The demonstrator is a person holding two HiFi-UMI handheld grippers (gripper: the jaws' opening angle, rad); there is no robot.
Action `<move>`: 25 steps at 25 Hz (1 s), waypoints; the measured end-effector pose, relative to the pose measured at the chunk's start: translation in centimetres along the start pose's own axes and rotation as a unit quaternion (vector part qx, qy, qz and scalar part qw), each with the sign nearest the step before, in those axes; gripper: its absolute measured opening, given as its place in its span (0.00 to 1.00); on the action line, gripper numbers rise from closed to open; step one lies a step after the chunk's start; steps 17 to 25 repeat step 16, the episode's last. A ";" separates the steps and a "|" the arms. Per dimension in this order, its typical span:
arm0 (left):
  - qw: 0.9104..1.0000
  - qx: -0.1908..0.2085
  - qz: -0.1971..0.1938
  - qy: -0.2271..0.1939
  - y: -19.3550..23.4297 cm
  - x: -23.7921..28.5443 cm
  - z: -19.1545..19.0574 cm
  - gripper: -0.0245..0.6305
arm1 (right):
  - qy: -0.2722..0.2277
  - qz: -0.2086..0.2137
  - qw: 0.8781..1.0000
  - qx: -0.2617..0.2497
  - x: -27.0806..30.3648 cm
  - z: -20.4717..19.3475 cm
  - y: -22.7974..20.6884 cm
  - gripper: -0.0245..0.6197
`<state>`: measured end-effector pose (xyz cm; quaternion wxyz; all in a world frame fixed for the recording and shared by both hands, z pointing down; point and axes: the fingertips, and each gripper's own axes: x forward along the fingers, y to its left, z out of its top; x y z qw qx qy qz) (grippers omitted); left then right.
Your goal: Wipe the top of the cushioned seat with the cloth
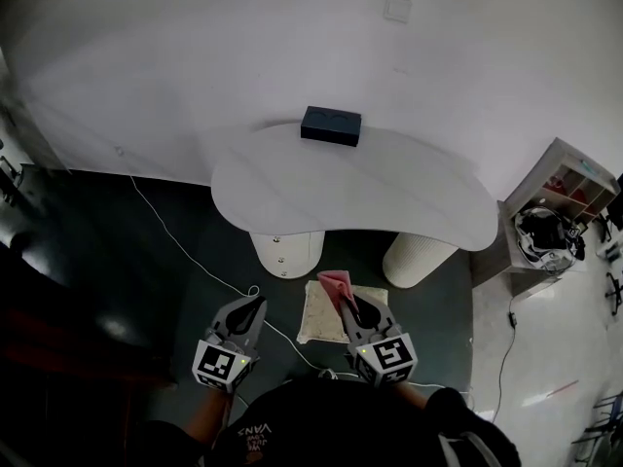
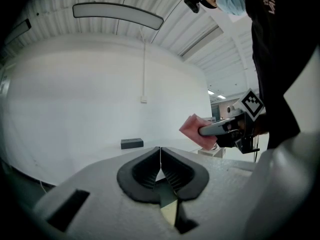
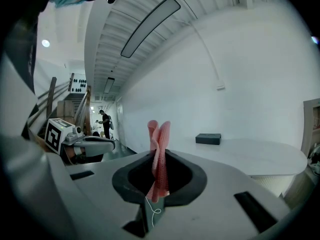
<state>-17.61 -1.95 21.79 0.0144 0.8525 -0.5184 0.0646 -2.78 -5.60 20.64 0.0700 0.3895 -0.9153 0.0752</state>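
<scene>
A cream cushioned seat (image 1: pixel 317 315) sits on the dark floor just in front of the white table (image 1: pixel 292 188). My right gripper (image 1: pixel 348 305) hovers over the seat's near right part, shut on a pink cloth (image 1: pixel 335 282) that sticks out past its tips. In the right gripper view the cloth (image 3: pixel 159 149) stands upright, pinched between the jaws of the right gripper (image 3: pixel 157 159). My left gripper (image 1: pixel 254 305) hangs to the left of the seat, shut with nothing in it; its jaws meet at the tips (image 2: pixel 160 151). From there the cloth (image 2: pixel 195 130) shows at the right.
A dark box (image 1: pixel 330 125) lies at the table's far edge. Two white cylindrical legs (image 1: pixel 287 252) (image 1: pixel 419 257) hold the table up. A white cable (image 1: pixel 185 251) runs across the floor. A shelf unit with clutter (image 1: pixel 557 217) stands at the right.
</scene>
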 end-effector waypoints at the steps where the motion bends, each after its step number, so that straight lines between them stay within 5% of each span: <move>1: 1.000 0.002 0.001 -0.003 0.0 -0.1 0.1 0.07 | 0.001 0.000 1.000 0.001 -0.1 0.0 0.0 0.07; 25: 1.000 -0.009 0.021 -0.005 -1.1 -2.4 -0.9 0.07 | 0.007 0.001 1.000 0.016 -0.5 -2.0 1.1 0.07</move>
